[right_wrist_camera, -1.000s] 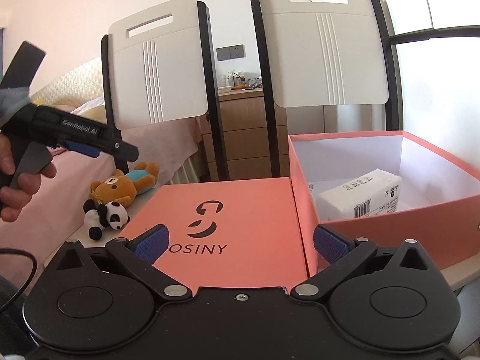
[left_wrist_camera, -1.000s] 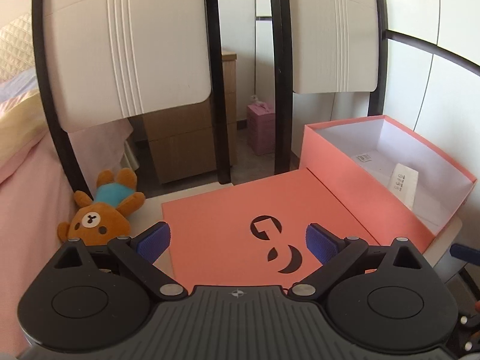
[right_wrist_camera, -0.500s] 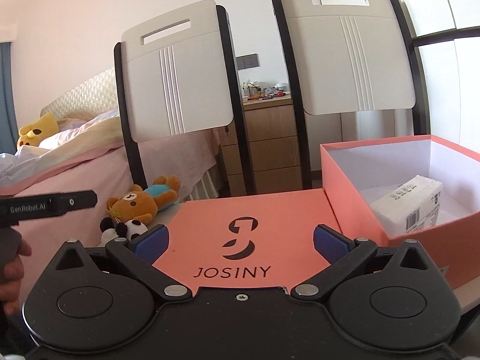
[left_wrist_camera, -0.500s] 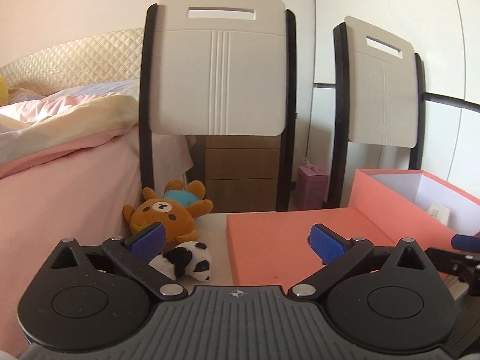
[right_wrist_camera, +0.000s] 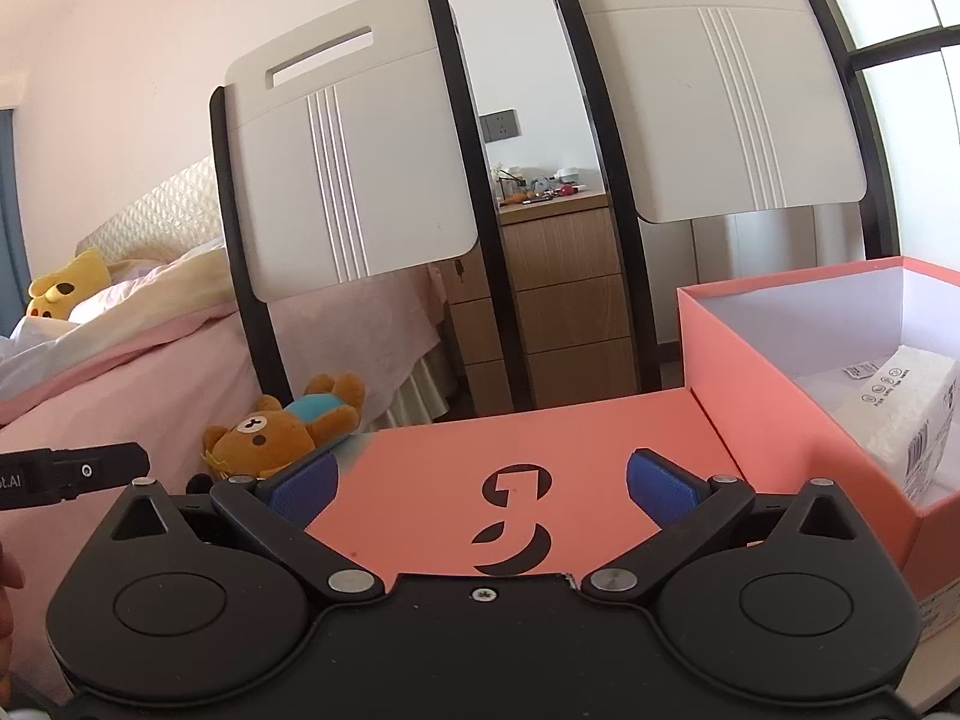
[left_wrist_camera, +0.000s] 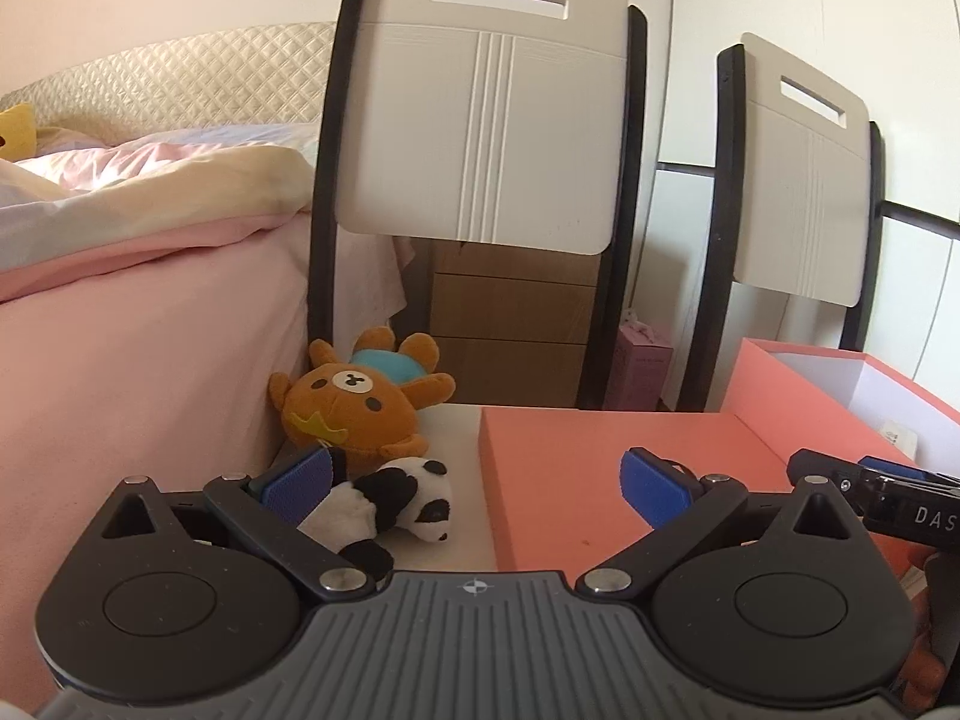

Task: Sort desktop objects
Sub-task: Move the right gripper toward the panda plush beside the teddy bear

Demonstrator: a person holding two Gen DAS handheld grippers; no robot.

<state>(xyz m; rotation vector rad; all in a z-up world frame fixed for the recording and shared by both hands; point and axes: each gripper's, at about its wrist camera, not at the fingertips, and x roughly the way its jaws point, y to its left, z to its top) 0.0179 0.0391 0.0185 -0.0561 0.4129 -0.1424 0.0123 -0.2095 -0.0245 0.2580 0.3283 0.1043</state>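
The left gripper [left_wrist_camera: 474, 483] is hanging low over the near left corner of the surface [left_wrist_camera: 462, 420], its fingers [left_wrist_camera: 297, 480] spread wide and holding nothing. The panda [left_wrist_camera: 390, 504] is lying on its side just inside the left finger, touching or nearly touching it, with the bear [left_wrist_camera: 360, 402] just behind, pressed against it. The right gripper [right_wrist_camera: 480, 489] is hovering over the lid [right_wrist_camera: 540, 450], fingers equally apart and empty.

The step in hand looks like picking up the panda for the box [right_wrist_camera: 780, 372], which is standing open to the right of the lid with a tissue pack [right_wrist_camera: 900, 414] already inside. To do it well, the left gripper should be shifting leftward so the panda's body sits centred between the pads, not against one of them. Closing as things lie would likely push the toy sideways toward the lid edge. The fingers should be going down around the thick middle of the body, not a limb, since soft plush squeezes and slips. The bear sits close enough that a finger could catch it too, so the grasp wants to stay toward the near side.

Much is hard to judge here. The panda's lower half is hidden behind the left finger linkage, so its full pose is unclear. In the right view, only a dark scrap beside the left finger hints at it. The near edge of the surface is covered by both gripper bodies. The box floor is mostly cut off, so free room beside the pack cannot be told.
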